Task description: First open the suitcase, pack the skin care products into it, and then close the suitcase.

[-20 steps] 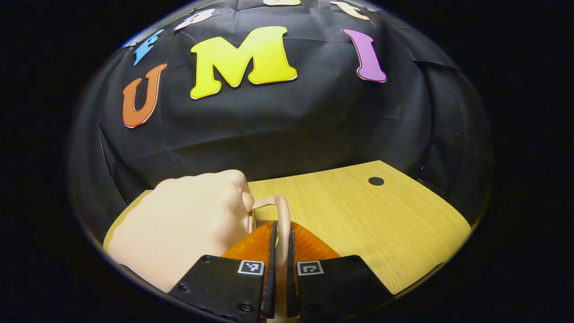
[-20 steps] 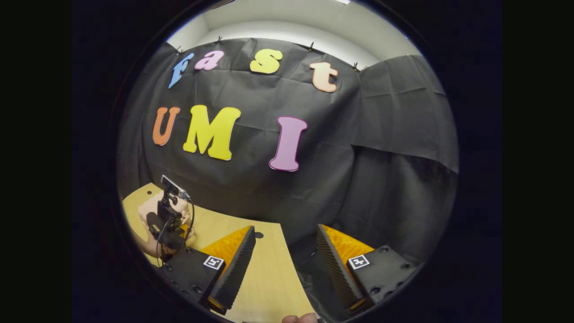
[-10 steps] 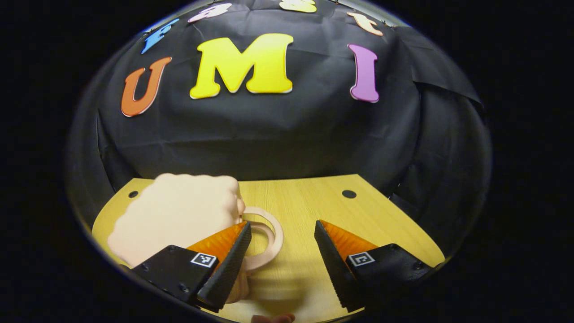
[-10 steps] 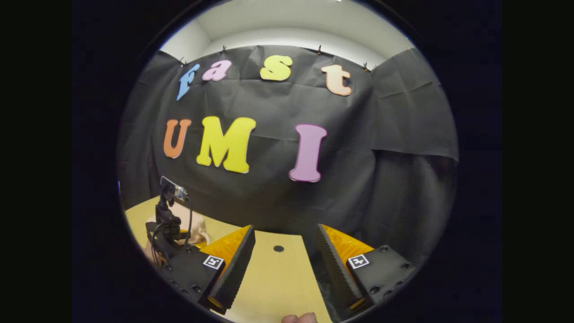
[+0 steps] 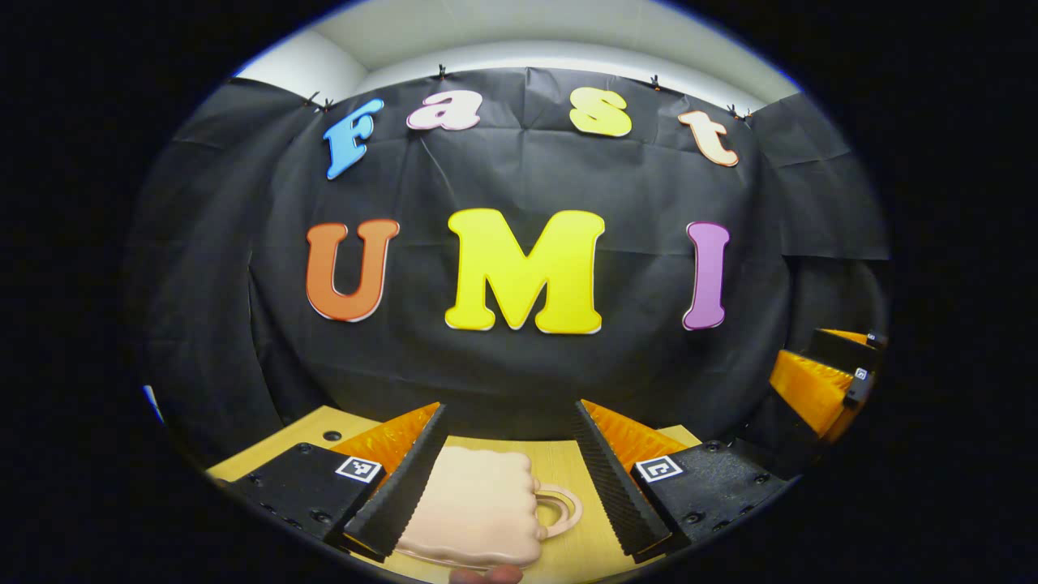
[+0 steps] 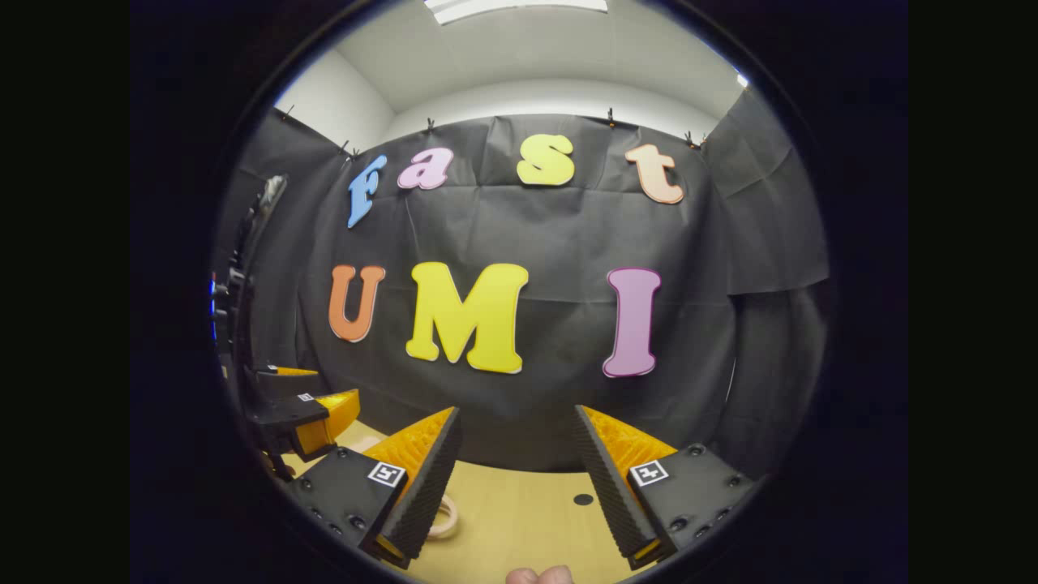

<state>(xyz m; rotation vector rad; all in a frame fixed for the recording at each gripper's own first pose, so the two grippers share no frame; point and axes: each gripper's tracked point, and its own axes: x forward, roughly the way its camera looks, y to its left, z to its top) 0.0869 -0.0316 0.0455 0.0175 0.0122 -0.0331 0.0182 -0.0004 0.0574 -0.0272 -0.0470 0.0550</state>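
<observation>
Left tool [image 5: 511, 450] agape over suitcase [image 5: 478, 507], near edge cut off.

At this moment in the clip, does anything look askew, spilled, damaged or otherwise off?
Nothing stands out. The pink suitcase lies flat and closed on the wooden table, handle toward the right of the left gripper view. No spill or damage shows. The left gripper and the right gripper are both open, holding nothing.

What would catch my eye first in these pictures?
The pale pink, soft-looking little suitcase with a loop handle, lying closed on the light wooden table, just ahead of the left gripper with its fingers spread wide. The right gripper hangs open over bare wood nearby.
</observation>
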